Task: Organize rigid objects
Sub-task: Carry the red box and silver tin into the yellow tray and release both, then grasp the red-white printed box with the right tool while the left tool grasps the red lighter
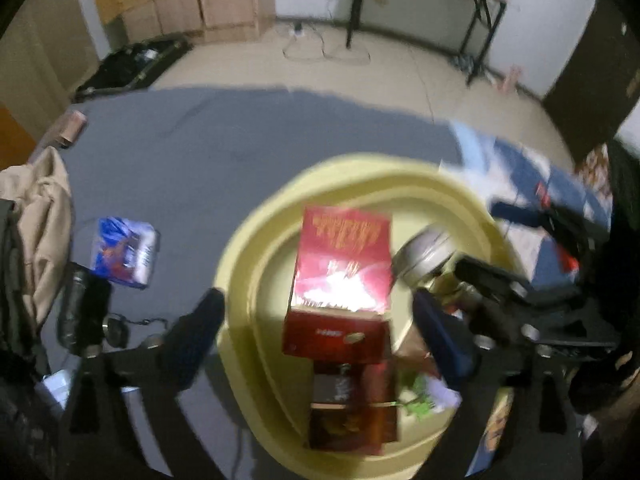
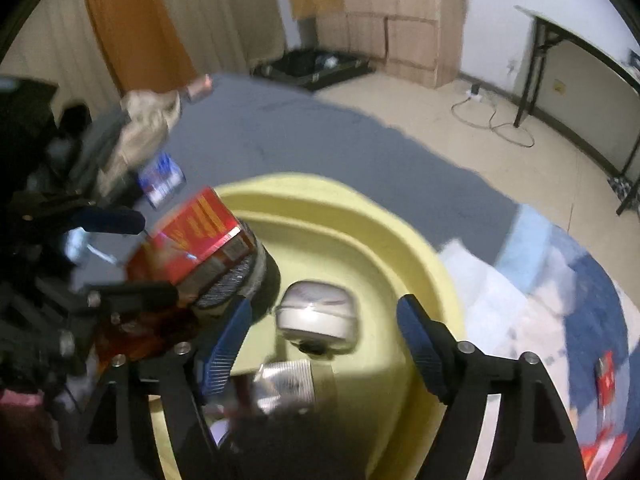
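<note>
Basin: a pale yellow round plastic basin (image 1: pixel 240 264) sits on the grey cloth-covered table (image 1: pixel 240 152), at the near right of it.
Red box: a glossy red rectangular cardboard box (image 1: pixel 344 256) stands inside the basin, stacked on darker red boxes (image 1: pixel 352 404) nearer the camera.
Tin: a round silver metal tin (image 2: pixel 316 312) lies in the basin, just right of the red box.
Left gripper: the left gripper (image 1: pixel 320 332) is spread wide, released, its blue pads either side of the red box with gaps showing.
Right gripper: the right gripper (image 2: pixel 324 344) is likewise spread and empty, straddling the tin from above.
Still outside: a blue-and-white packet (image 1: pixel 124 254) lies on the cloth, left of the basin.
Handling, box: probably light and stiff, but the glossy faces look slippery; pinch across the two long flat sides.
Handling, tin: rigid and smooth; its curved wall may slide, so grip across the widest part.
Doubt: motion blur hides whether either pad touches anything.
</note>
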Motion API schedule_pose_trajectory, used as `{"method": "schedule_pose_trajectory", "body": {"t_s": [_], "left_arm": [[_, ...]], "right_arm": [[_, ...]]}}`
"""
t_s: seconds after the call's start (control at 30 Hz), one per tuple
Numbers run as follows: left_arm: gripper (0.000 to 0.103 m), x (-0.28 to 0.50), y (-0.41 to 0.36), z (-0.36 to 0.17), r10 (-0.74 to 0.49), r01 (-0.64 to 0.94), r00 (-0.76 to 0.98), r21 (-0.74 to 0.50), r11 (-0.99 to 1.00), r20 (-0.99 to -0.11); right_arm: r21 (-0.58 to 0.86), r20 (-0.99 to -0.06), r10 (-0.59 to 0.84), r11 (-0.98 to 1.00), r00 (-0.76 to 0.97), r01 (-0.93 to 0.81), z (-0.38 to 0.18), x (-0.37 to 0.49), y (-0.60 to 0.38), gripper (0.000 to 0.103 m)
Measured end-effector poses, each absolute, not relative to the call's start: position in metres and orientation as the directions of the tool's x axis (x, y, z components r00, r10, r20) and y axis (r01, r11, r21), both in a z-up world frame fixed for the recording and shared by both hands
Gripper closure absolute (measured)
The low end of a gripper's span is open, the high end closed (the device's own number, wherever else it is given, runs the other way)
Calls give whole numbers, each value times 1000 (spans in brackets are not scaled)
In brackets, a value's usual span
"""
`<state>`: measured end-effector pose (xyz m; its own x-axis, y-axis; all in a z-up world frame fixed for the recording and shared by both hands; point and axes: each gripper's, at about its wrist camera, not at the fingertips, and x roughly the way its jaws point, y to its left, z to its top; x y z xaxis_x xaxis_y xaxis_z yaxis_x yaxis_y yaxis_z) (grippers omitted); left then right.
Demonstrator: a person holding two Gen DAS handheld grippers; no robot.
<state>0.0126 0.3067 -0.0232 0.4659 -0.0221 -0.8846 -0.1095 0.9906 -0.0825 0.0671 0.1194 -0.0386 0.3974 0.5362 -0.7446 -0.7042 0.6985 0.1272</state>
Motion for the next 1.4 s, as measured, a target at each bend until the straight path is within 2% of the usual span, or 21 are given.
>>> {"method": "schedule_pose_trajectory", "body": {"t_s": [0.07,0.13,0.23,0.33,0.5,0.57,0.73,0.83,0.93,0.97,1.27,1.4], "left_arm": [[0,14,297,-4,-18,-102,494,-78,992,-870],[0,24,272,12,-27,-54,501,-62,997,-865],[0,43,218,26,-118,111,516,-71,991,-849],[0,74,151,27,-209,295,481,-68,953,-851],[0,127,58,-8,-161,441,387,28,897,-908],[0,137,42,-17,-136,445,373,48,894,-918],[0,157,28,-31,-168,442,349,4,897,-922],[0,161,17,-42,-153,474,333,24,880,-931],[0,164,6,-56,-123,509,319,61,858,-940],[0,165,2,-61,-119,518,311,63,853,-943],[0,165,-24,-85,-155,534,299,31,845,-942],[0,168,-34,-95,-156,546,283,25,837,-946]], "right_arm": [[150,-699,548,740,458,-656,-24,56,77,6],[133,-654,527,787,543,-603,-15,40,29,0],[85,-641,428,865,638,-495,-16,27,-42,0],[47,-669,333,911,665,-409,-29,24,-95,0],[68,-694,318,922,646,-381,-55,29,-127,0],[91,-695,338,917,634,-388,-66,33,-123,0],[95,-708,337,916,620,-390,-85,48,-117,0],[51,-704,317,915,635,-401,-91,54,-113,1],[46,-687,314,919,655,-393,-96,60,-118,11],[64,-678,326,919,659,-389,-97,61,-125,12],[55,-682,194,975,705,-215,-97,72,-208,12],[90,-672,199,978,713,-189,-100,72,-219,11]]}}
